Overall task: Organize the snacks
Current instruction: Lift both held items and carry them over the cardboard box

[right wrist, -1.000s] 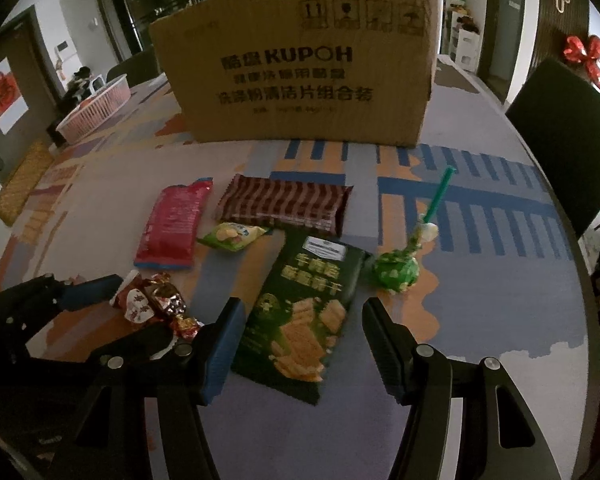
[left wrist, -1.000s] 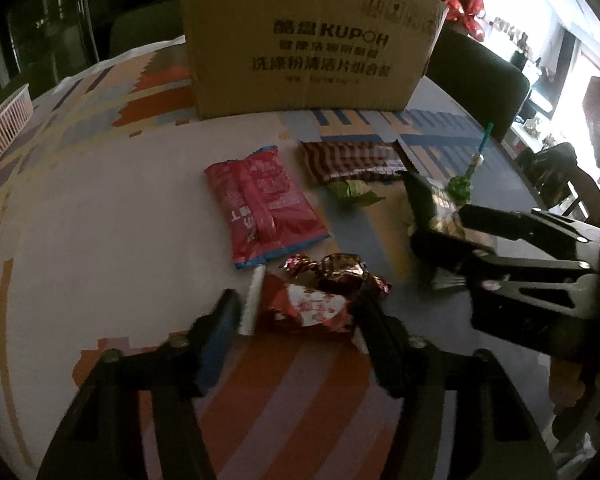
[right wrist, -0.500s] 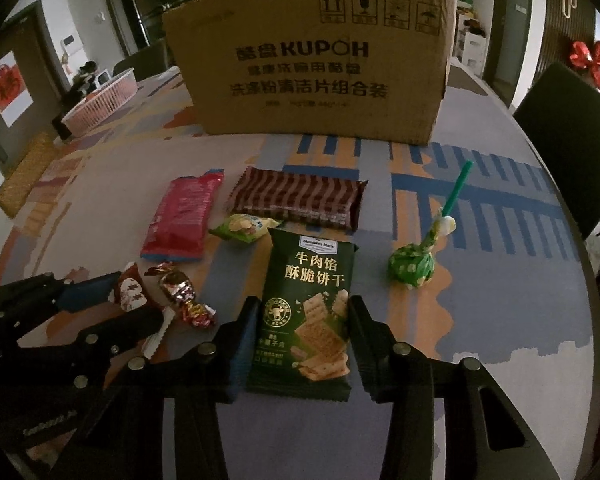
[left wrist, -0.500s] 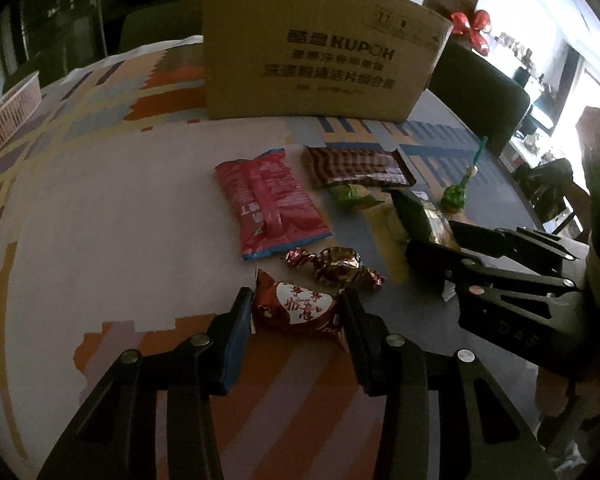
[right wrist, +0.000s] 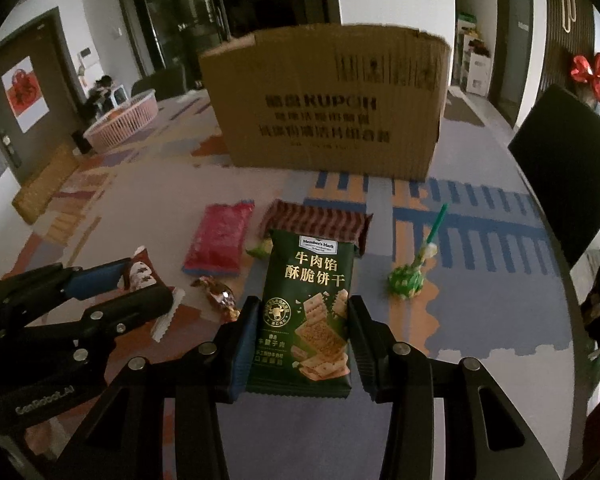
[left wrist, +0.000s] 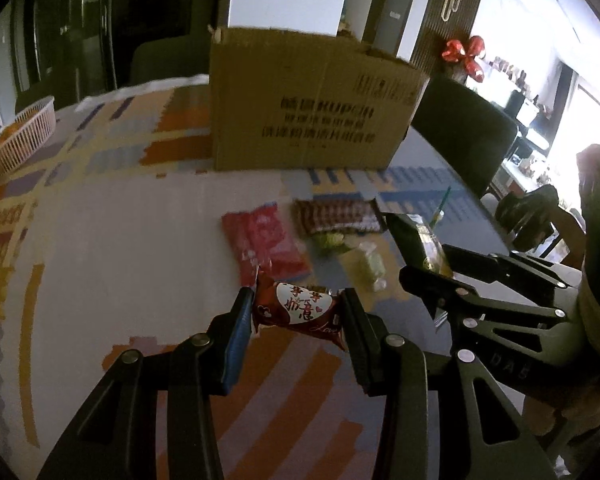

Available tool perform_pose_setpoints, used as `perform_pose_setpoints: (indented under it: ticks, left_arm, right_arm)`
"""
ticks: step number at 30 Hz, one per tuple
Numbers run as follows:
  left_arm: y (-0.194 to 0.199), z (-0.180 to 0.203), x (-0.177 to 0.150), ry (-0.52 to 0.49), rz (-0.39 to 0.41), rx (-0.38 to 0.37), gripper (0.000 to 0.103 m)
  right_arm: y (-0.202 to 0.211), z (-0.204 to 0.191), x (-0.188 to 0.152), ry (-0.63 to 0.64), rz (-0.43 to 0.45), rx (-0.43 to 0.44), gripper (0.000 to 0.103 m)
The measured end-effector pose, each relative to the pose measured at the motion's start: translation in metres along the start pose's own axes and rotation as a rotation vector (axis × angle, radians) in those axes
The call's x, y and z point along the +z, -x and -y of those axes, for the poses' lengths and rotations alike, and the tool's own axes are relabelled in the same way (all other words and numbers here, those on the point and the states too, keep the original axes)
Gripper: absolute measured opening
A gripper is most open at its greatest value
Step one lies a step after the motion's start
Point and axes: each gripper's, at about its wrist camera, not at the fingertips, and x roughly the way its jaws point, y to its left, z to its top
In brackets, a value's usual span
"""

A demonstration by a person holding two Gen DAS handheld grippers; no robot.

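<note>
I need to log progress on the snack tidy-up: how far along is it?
Early. Nothing visibly put away; the cardboard box interior is hidden. In hand: left tool grips the red heart-print candy, right tool grips the green cracker pack. Left on the table: red packet, striped bar, gold candy, green lollipop.

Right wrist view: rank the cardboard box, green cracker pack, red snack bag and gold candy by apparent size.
1. cardboard box
2. green cracker pack, enlarged by nearness, held in the right tongs
3. red snack bag
4. gold candy
</note>
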Motion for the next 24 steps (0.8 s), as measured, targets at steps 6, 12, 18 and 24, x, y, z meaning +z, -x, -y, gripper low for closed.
perform_pose_setpoints:
  ticks: [6,12,18,24]
  left_arm:
    - [0.014,0.004,0.015,-0.007,0.058,0.002,0.043]
    - [0.029,0.007,0.036,-0.003,0.125,0.000,0.043]
    - [0.045,0.013,0.061,-0.022,0.204,0.001,0.043]
    - [0.060,0.018,0.086,-0.045,0.281,0.007,0.043]
  right_arm:
    - [0.017,0.001,0.011,0.004,0.057,0.001,0.045]
    - [0.034,0.004,0.030,0.006,0.130,-0.008,0.045]
    - [0.051,0.008,0.052,0.009,0.205,-0.018,0.045]
    - [0.065,0.011,0.073,0.005,0.270,-0.020,0.045]
